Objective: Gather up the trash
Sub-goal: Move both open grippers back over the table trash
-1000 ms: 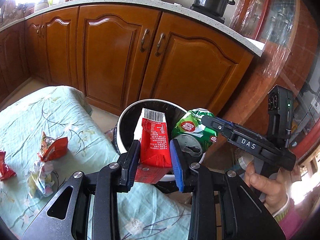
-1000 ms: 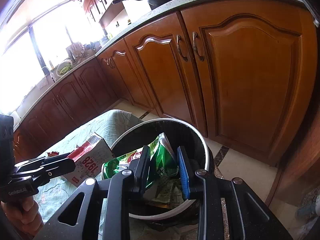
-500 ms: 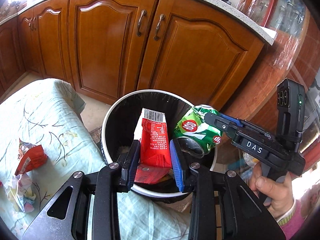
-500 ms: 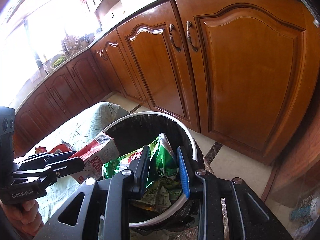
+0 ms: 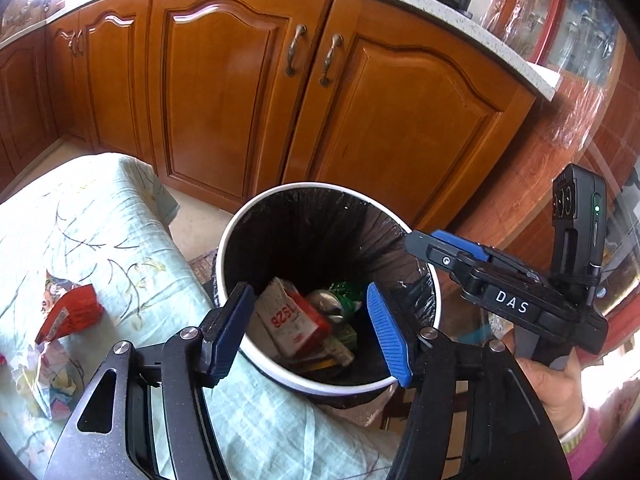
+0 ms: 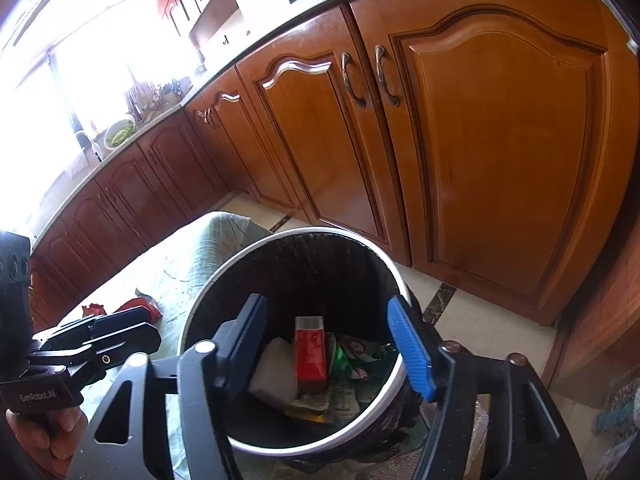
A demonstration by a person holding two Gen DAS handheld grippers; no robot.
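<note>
Above the round, white-rimmed trash bin (image 5: 236,240), lower centre of both views, the left gripper (image 5: 310,330) and right gripper (image 6: 334,344) are opening, jaws empty; red carton (image 5: 294,322) and crumpled green can (image 6: 342,354) lie inside the black liner.

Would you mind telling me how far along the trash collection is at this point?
Done: a red carton and a green can lie inside the trash bin. In hand: nothing; the left hand-held gripper and right hand-held gripper hover above the bin, jaws opening and empty. Left: a red snack wrapper and crumpled wrapper on the floral tablecloth.
</note>
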